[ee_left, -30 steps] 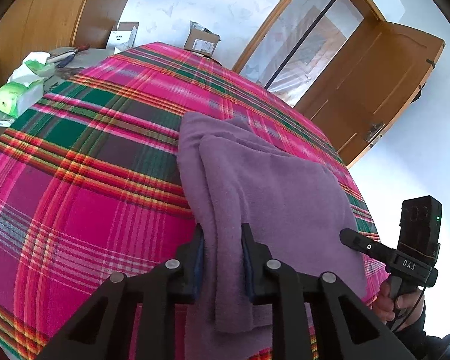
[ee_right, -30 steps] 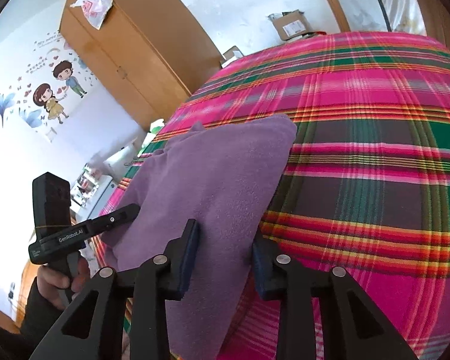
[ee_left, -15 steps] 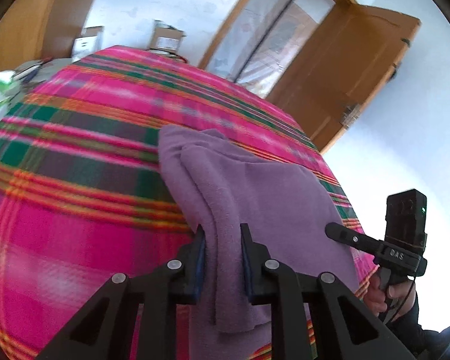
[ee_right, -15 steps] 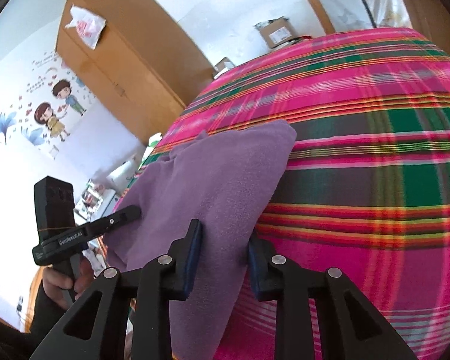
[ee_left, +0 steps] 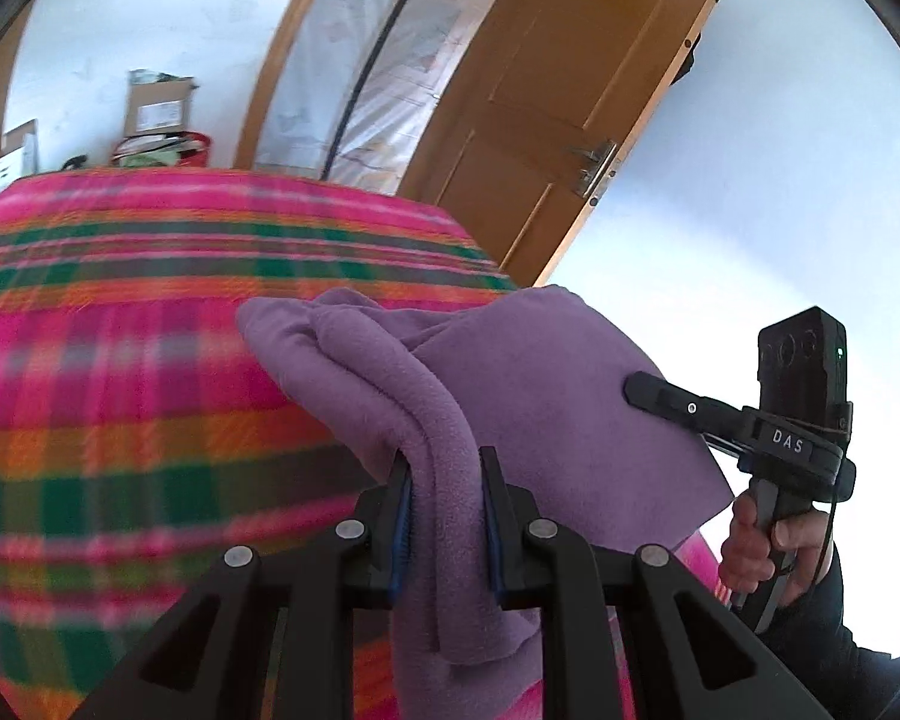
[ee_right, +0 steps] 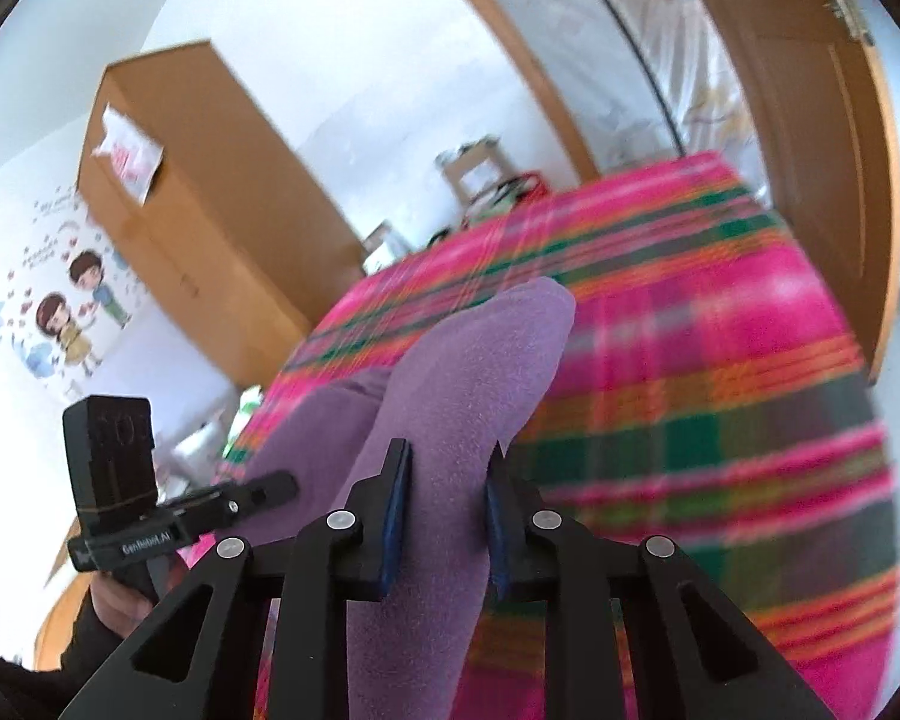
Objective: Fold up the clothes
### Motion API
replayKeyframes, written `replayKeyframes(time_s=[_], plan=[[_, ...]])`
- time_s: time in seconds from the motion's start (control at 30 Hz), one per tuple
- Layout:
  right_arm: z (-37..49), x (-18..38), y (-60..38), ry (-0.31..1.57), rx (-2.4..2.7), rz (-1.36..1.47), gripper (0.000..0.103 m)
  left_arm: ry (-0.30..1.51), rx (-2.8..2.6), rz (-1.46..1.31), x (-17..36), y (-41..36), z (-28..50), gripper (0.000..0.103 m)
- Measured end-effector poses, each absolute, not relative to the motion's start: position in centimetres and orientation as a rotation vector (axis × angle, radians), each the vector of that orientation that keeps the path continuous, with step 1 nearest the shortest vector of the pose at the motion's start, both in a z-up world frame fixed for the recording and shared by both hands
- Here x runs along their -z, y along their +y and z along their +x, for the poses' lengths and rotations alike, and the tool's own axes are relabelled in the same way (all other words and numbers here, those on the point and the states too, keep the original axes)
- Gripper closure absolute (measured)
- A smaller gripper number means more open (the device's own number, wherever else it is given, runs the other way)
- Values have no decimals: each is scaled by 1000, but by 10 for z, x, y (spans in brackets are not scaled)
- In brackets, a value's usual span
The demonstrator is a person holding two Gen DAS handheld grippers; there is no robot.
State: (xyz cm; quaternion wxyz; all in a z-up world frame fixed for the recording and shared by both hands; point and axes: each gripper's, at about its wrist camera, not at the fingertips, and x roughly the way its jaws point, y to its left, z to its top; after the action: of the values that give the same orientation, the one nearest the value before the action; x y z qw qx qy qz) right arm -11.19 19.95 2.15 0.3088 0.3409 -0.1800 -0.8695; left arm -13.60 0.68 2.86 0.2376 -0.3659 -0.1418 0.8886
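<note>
Plaid bedspread (ee_left: 120, 396) in pink, green and orange fills the left and centre of the left wrist view, blurred; a wooden door (ee_left: 570, 96) stands upper right. Purple garment (ee_left: 546, 396) lies at centre frame, long axis running from the frame bottom toward the upper centre, far end rounded. Left gripper (ee_left: 444, 480) is clamped on its rolled left edge; right gripper (ee_right: 444, 480) likewise pinches the cloth.
</note>
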Motion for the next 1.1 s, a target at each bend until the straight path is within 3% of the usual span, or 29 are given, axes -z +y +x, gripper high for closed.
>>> replayKeyframes(time_s=[0.37,0.63,0.67,0.77,0.8,0.93,1.0,1.1], plan=[[-196,-28,284,-563,2401,884,80,-448,-2394,-929,-35,62,-219,83],[-235,9,315,-583,2422,1047,79,-577,-2346,-1065,19,66,-244,83],[-240,16,317,-586,2422,1081,77,-570,-2348,-1092,24,66,-243,82],[-235,20,322,-596,2460,1100,56,-576,-2340,-1123,29,62,-234,80],[-231,18,323,-595,2482,1095,54,-572,-2343,-1124,29,62,-230,80],[-212,7,324,-575,2571,1058,57,-499,-2427,-1079,14,63,-215,81],[-199,-5,316,-525,2602,1008,73,-423,-2490,-1018,2,69,-205,82],[-188,-8,295,-392,2625,1038,79,-329,-2505,-956,-5,81,-198,83]])
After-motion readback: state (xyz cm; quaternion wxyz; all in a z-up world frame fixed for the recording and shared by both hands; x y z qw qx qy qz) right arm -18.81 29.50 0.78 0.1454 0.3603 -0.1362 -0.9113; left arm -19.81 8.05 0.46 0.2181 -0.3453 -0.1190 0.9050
